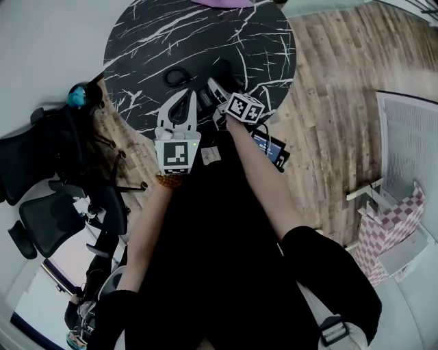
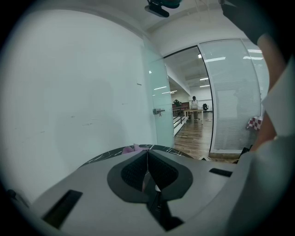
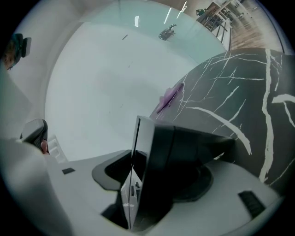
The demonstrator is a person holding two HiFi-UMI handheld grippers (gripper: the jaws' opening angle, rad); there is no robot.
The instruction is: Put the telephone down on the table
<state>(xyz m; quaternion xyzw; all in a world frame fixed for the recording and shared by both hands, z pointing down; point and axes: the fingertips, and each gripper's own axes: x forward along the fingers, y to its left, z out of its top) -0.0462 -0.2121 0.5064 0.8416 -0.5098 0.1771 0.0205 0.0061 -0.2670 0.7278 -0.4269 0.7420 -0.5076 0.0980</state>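
Observation:
The telephone point(image 3: 159, 170), a thin slab with a black back, stands on edge between the jaws of my right gripper point(image 3: 161, 184). A thin gap shows at the left pad point(image 3: 113, 173), so the jaws look open around it. In the head view the right gripper point(image 1: 213, 87) reaches over the near edge of the round black marble table point(image 1: 205, 34); there the telephone is only a dark shape point(image 1: 222, 70) at its tips. My left gripper point(image 1: 188, 97) hovers beside it at the table edge. Its pads point(image 2: 138, 170) are shut together with nothing between them.
A black ring-shaped cable point(image 1: 176, 76) lies on the table left of the grippers. A purple cloth point(image 1: 222, 3) sits at the far rim. Black office chairs point(image 1: 48, 178) crowd the left. Wooden floor, a white panel point(image 1: 410, 150) and a pink checked item point(image 1: 390, 229) are on the right.

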